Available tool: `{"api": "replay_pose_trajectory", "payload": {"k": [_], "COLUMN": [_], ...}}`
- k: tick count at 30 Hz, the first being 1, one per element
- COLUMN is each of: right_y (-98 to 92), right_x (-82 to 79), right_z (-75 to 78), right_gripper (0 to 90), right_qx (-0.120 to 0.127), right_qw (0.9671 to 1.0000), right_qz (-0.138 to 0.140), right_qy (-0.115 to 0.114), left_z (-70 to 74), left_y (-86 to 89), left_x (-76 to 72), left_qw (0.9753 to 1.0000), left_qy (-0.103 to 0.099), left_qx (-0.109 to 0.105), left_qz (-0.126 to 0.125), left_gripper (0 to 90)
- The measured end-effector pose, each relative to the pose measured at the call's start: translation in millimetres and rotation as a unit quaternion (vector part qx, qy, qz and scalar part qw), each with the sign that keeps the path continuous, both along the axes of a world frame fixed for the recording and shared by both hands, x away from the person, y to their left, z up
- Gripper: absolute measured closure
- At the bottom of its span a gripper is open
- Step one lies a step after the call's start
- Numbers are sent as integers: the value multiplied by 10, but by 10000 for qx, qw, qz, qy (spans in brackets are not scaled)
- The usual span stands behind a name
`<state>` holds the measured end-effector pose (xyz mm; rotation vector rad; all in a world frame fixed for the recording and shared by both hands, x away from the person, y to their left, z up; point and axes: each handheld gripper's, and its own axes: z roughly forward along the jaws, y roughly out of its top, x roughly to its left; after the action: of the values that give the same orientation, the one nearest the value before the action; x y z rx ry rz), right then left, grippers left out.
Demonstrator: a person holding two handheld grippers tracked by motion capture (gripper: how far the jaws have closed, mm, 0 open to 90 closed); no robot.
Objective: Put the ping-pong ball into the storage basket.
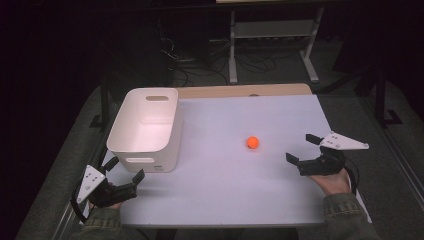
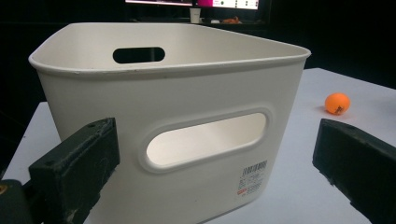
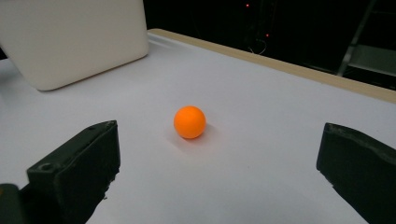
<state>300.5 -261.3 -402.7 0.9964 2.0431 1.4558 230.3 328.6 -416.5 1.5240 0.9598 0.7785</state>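
1. White worktop point(image 1: 240, 185) is lying under dim light, with a wooden strip showing along its far edge.
2. White plastic bin point(image 1: 145, 129) is sitting upright on the worktop's left side, open top up, with a handle slot cut in its near wall and another in its far wall. A barcode sticker is showing low on the near wall in the left gripper view.
3. Orange ball point(image 1: 252, 142) is resting on the bare worktop right of centre, well apart from the bin and touching nothing else.
4. Left hand-held gripper point(image 1: 123, 168) is hovering at the near left corner of the worktop, just in front of the bin's near wall. Its jaws are standing wide apart and holding nothing.
5. In the left gripper view the bin point(image 2: 187, 116) is sitting close ahead between the two black jaws, and the ball point(image 2: 337, 103) is showing farther off at the right.
6. Right hand-held gripper point(image 1: 302, 148) is hovering near the worktop's right edge, pointing left toward the ball. Its jaws are also spread wide and empty.
7. In the right gripper view the ball point(image 3: 189, 122) is lying ahead, between the lines of the two jaws but not touched by either; the bin's corner point(image 3: 74, 42) is showing at upper left.
8. Person's sleeves are entering from the bottom of the high view, one hand behind each gripper.
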Motion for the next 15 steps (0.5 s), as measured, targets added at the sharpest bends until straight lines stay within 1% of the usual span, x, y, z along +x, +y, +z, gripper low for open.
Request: {"api": "replay_pose_trajectory", "payload": {"k": [4, 7, 15], "right_y": [41, 63, 100], "right_x": [28, 51, 88], "right_z": [51, 76, 155], "right_gripper": [0, 0, 0], "right_qx": [-80, -166, -270], "right_qw": [9999, 9998, 9994], "right_qz": [84, 119, 170], "right_qy": [16, 70, 105], "left_z": [-1, -1, 0], "left_y": [-1, -3, 0], "left_x": [1, -1, -1], "left_qw": [10000, 10000, 10000], "left_qy": [15, 12, 10], "left_qx": [13, 10, 5], "left_qz": [-2, -9, -3], "left_gripper": [0, 0, 0]}}
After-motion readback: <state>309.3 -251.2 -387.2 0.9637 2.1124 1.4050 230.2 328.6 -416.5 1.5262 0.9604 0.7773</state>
